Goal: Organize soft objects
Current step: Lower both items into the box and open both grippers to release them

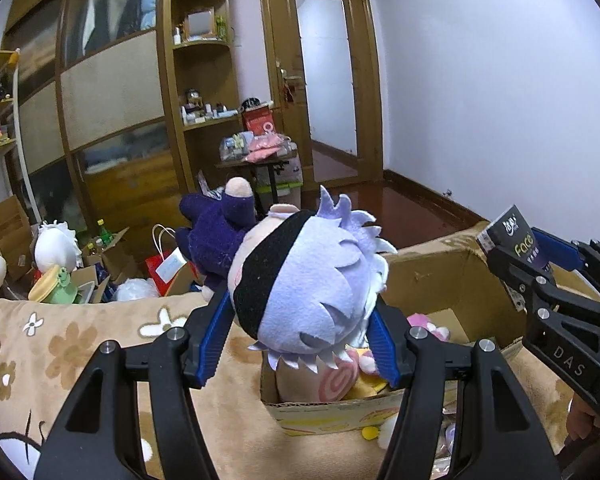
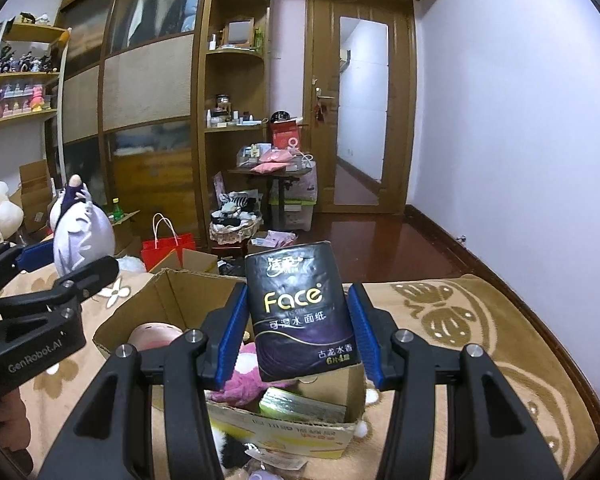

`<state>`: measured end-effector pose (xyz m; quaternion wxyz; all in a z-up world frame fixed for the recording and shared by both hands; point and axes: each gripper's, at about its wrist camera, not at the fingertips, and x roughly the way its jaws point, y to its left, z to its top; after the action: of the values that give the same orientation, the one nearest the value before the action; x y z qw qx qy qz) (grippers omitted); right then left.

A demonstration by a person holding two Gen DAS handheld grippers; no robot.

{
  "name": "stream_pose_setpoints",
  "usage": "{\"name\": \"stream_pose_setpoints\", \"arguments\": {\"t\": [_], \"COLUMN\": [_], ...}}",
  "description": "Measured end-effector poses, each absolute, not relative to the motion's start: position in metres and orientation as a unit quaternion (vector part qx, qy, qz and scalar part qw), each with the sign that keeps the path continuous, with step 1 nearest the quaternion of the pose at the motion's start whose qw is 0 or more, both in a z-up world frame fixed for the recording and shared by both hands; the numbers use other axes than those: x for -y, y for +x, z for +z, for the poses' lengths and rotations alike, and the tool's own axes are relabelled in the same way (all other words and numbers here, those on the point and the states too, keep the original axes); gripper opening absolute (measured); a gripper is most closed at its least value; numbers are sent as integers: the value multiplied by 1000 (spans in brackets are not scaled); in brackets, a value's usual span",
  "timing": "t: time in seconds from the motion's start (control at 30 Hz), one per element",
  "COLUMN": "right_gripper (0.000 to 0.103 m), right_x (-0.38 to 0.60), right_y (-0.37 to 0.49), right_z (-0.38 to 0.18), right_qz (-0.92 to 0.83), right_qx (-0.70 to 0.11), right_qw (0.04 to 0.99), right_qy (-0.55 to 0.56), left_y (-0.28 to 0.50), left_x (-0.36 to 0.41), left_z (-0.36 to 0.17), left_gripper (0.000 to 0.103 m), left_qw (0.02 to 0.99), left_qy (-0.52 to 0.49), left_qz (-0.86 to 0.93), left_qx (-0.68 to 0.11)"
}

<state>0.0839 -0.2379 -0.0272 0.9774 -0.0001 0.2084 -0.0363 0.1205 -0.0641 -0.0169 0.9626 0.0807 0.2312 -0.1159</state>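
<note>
My left gripper (image 1: 300, 332) is shut on a plush doll (image 1: 300, 280) with lilac hair, a black blindfold and a dark purple body, held above a cardboard box (image 1: 324, 414) on the bed. My right gripper (image 2: 298, 332) is shut on a black "Face" tissue pack (image 2: 300, 312), held upright over the same box (image 2: 292, 432). The box holds a pink plush (image 2: 244, 376), a swirl-cheeked plush (image 1: 332, 384) and a green packet (image 2: 300, 404). Each gripper shows in the other's view: the right one (image 1: 528, 264) and the left one (image 2: 52, 268) with the doll (image 2: 80, 236).
A tan flower-patterned blanket (image 2: 480, 320) covers the bed. Beyond its edge are open boxes, plush toys (image 1: 56, 248) and a red bag (image 2: 168, 246) on the floor. A wooden wardrobe, shelves, a small loaded table (image 1: 260, 160) and a door stand behind.
</note>
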Motion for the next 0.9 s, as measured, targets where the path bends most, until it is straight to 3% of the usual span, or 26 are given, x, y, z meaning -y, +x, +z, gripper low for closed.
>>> {"name": "stream_pose_setpoints", "arguments": {"t": [0.9], "right_gripper": [53], "right_x": [253], "right_y": [112], "right_z": [-58], "right_qz": [9], "right_qx": [-253], "right_qw": [966], "right_qy": [43], "left_y": [144], "left_x": [73], "left_z": [-56], "left_gripper": [63], "left_qw": [932], "left_qy": [85], "left_qz": [-153], "left_qx": [-316]}}
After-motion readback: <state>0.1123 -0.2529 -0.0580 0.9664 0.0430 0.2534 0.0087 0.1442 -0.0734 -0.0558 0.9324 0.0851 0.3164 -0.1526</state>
